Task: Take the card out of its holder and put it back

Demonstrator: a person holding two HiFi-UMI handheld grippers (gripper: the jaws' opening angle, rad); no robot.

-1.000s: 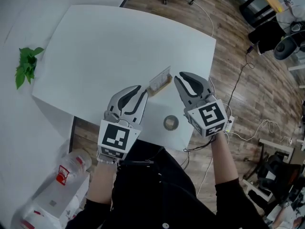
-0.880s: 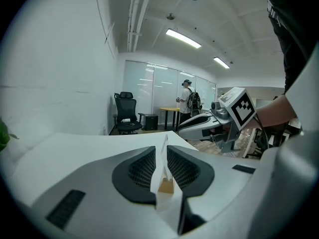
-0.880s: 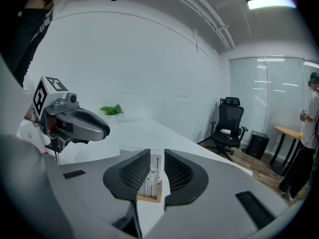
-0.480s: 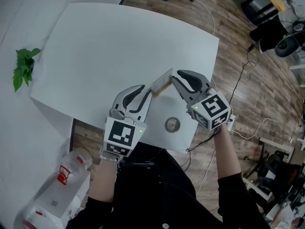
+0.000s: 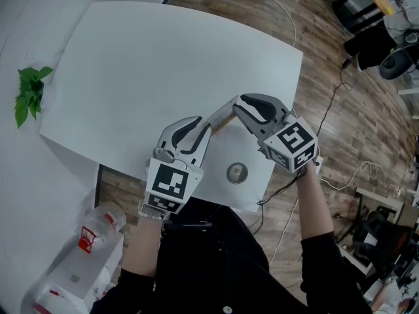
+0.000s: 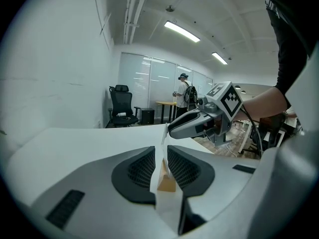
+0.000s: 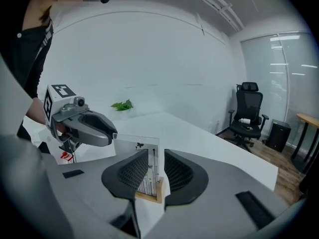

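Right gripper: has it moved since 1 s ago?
Yes. The right gripper has shifted forward, farther from the table's round grommet and up to the card.

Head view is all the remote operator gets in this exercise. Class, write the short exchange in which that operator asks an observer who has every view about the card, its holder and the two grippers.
Operator: Both grippers meet at the card near the table's front edge. Is the right gripper shut on it?
Observer: No. The right gripper view shows its jaws apart, with the card standing between them in the wooden holder.
Operator: And the left gripper?
Observer: The left gripper view shows its jaws nearly together. The holder's end fills the narrow gap, so it appears to be gripped.
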